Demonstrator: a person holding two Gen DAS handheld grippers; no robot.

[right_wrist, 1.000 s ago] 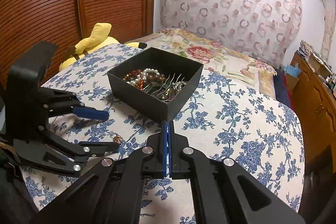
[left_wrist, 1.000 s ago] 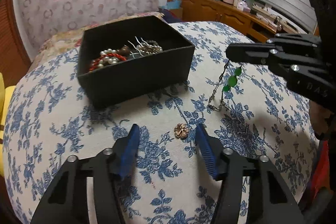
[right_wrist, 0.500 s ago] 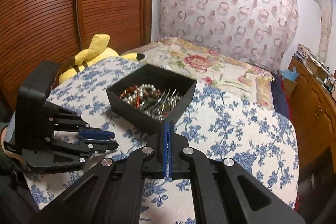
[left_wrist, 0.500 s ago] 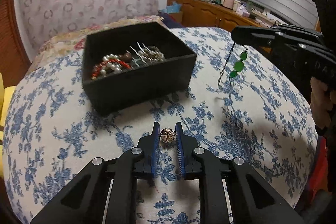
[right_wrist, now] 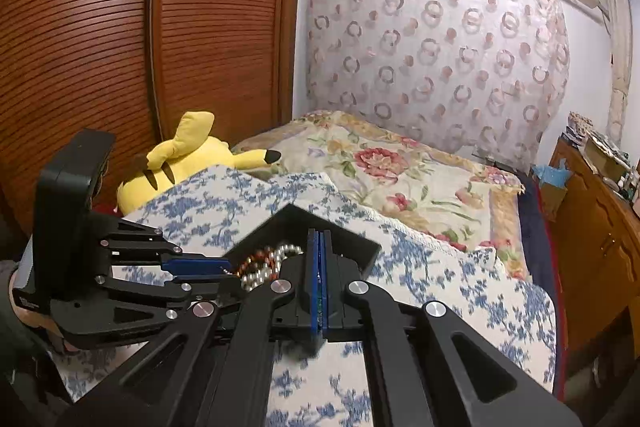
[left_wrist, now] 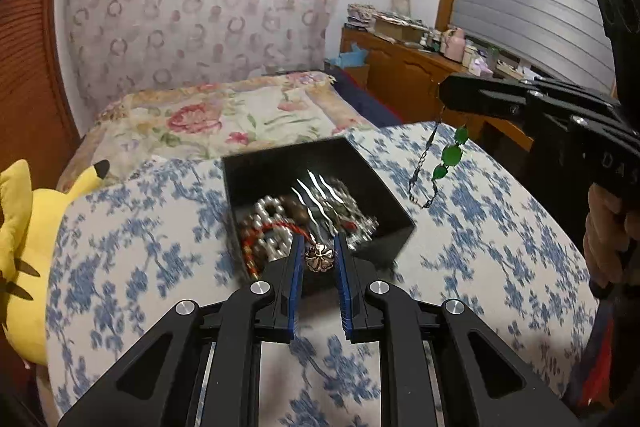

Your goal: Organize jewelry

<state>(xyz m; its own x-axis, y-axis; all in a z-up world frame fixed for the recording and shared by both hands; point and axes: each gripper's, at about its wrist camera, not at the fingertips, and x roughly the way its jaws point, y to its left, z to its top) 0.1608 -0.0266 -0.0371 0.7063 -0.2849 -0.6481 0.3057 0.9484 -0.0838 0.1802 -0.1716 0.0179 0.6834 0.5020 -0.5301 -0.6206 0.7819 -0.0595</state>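
My left gripper (left_wrist: 318, 259) is shut on a small rose-gold flower brooch (left_wrist: 319, 257), held above the near edge of the black jewelry box (left_wrist: 394, 201). Pearl beads, a red cord bracelet and silver hair pins lie inside the box. My right gripper (left_wrist: 442, 95) comes in from the right, shut on a thin chain with green stones (left_wrist: 450, 155) that dangles beside the box's right corner. In the right wrist view the right gripper (right_wrist: 319, 239) has its blue pads pressed together in front of the box (right_wrist: 352, 247), and the left gripper (right_wrist: 224, 273) is at the left.
The box rests on a cushion with a blue floral print (left_wrist: 500, 227). A yellow plush toy (left_wrist: 24, 247) lies at the left. Behind are a floral bedspread (left_wrist: 224, 119), a wooden dresser (left_wrist: 404, 71) with clutter, and a louvred wooden wardrobe (right_wrist: 120, 27).
My left gripper closed on the brooch on the cushion and lifted it toward the box. My right gripper rose with the green-stone chain, which now hangs free of the cushion.
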